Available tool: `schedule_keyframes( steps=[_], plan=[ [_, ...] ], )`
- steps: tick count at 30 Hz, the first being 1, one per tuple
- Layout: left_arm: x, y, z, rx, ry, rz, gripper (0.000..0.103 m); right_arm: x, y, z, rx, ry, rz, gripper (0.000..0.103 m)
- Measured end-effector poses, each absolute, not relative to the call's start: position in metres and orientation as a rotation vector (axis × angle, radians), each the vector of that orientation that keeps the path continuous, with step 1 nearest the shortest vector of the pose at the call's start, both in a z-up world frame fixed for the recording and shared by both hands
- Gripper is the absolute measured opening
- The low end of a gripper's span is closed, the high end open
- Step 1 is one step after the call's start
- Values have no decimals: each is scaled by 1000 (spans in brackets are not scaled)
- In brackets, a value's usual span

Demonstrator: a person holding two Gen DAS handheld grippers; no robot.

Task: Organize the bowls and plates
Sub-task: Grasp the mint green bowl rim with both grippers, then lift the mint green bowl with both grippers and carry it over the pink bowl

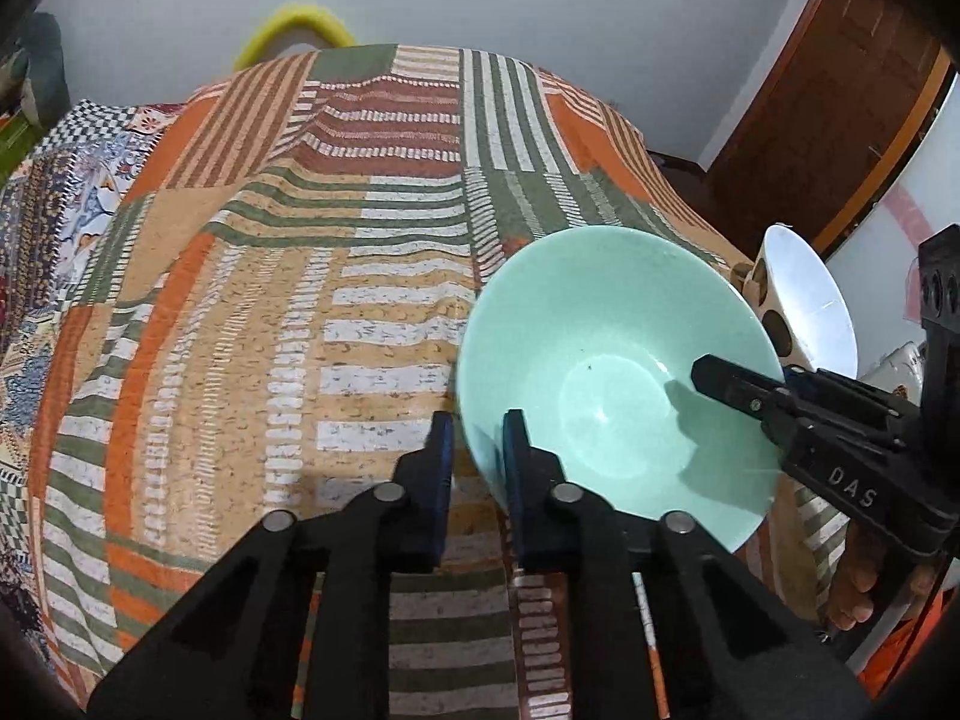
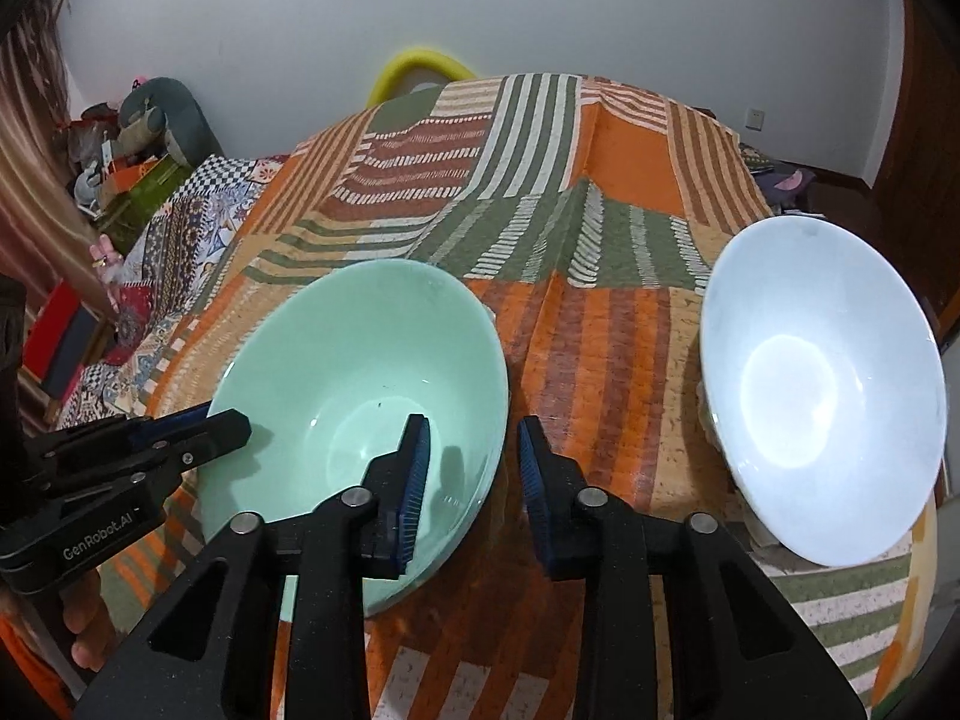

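Left wrist, hand-held gripper (image 1: 477, 450) clamps green bowl (image 1: 606, 372) rim

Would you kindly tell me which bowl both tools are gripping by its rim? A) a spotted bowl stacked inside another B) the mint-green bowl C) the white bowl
B: the left tool and right tool each straddle the rim of the mint-green bowl; the white bowl sits apart, untouched.

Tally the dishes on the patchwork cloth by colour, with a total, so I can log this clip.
Mint-green round bowl: 1, its rim between the jaws of both grippers
White round bowl: 1, with brown spots on its outside in the left wrist view
Plates: 0 in view
Total: 2 dishes
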State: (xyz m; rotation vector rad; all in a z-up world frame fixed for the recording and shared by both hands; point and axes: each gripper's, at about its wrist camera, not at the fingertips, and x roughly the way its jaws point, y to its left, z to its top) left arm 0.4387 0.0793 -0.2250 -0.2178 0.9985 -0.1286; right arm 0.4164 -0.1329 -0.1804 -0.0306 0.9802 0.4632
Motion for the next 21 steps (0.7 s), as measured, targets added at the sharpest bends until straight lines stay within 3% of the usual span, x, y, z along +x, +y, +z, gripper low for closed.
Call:
schedule_keyframes(
  steps=[12,21],
  plan=[
    [418,71,-211,-179,973,-136,10,405,-134,-176,-73,1000,474,17],
    [372,62,-172,-151,913,-151,10,372,-142,-145,-54,943,486,17]
  ],
)
